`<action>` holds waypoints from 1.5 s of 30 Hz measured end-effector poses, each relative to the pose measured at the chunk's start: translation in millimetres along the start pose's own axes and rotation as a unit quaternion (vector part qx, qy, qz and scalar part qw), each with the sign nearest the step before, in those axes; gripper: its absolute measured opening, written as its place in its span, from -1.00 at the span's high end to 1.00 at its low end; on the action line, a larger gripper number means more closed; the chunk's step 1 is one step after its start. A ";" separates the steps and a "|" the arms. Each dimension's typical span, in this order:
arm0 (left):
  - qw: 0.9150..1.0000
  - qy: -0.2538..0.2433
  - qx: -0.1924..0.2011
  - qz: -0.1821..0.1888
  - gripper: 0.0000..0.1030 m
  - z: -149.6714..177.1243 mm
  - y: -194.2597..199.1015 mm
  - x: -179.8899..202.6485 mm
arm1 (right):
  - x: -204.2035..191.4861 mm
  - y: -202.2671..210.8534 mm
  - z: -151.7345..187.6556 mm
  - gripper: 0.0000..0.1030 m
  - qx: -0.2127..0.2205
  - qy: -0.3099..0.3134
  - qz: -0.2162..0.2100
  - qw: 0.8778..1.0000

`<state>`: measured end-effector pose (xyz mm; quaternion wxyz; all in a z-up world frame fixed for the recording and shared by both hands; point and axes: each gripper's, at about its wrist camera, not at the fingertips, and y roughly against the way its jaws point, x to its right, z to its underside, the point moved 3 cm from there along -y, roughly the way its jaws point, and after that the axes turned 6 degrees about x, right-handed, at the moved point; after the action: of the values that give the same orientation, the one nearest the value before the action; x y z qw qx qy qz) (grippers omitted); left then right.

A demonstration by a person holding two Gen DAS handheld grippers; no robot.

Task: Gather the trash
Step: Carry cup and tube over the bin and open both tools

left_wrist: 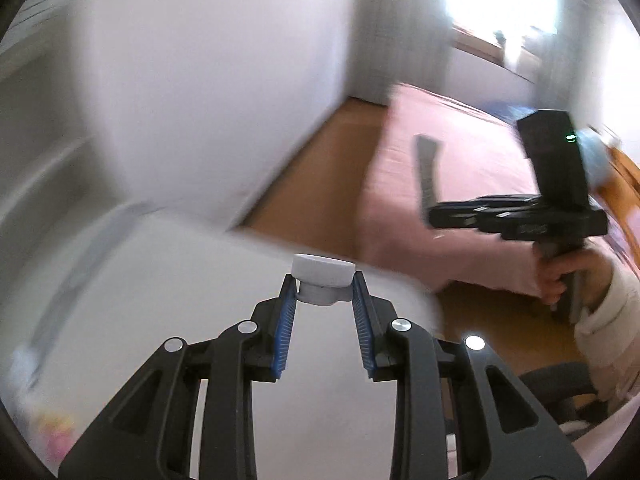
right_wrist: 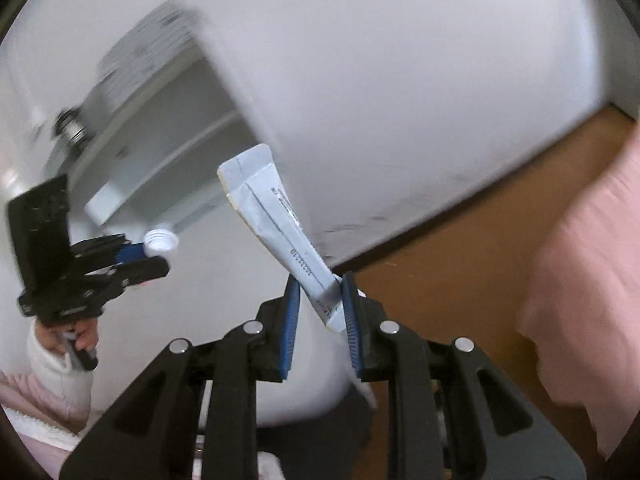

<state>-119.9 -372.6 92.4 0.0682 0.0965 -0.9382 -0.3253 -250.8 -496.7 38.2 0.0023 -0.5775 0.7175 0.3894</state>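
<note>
My left gripper (left_wrist: 323,285) is shut on a white screw cap (left_wrist: 323,276), held by its neck between the blue pads above the white desk top (left_wrist: 160,300). The cap also shows in the right wrist view (right_wrist: 160,241) at the tips of the left gripper (right_wrist: 154,256). My right gripper (right_wrist: 319,286) is shut on a squeezed pale blue tube (right_wrist: 276,220), which sticks up and to the left from the pads. The right gripper also shows in the left wrist view (left_wrist: 430,196), held over the pink bed; the tube is hidden there.
A white cabinet (left_wrist: 224,92) stands beside the desk, with open white shelves (right_wrist: 160,152) seen in the right wrist view. A bed with a pink cover (left_wrist: 460,168) stands on the wooden floor (left_wrist: 320,184). A bright window (left_wrist: 500,4) is at the back.
</note>
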 end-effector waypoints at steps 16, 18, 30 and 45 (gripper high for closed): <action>0.961 0.011 -0.268 0.072 0.47 126.6 -308.4 144.6 | 232.1 -19.8 194.9 0.57 -0.161 -0.265 0.072 0.948; 0.956 0.034 -0.283 0.071 0.47 141.2 -323.0 143.7 | 234.3 -27.3 207.3 0.57 -0.173 -0.283 0.052 0.942; 0.950 0.043 -0.298 0.083 0.22 152.4 -325.4 159.3 | 237.1 -32.0 203.4 0.57 -0.172 -0.273 0.046 0.945; 0.995 -0.033 0.018 0.095 -0.87 7.4 -108.5 160.1 | 205.5 117.7 79.5 -0.87 0.028 0.011 0.687 0.726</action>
<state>-262.1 -487.8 29.4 0.0662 -0.0030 -0.9505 -0.3036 -452.5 -618.5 -44.9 -0.2578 0.0700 0.9286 0.2576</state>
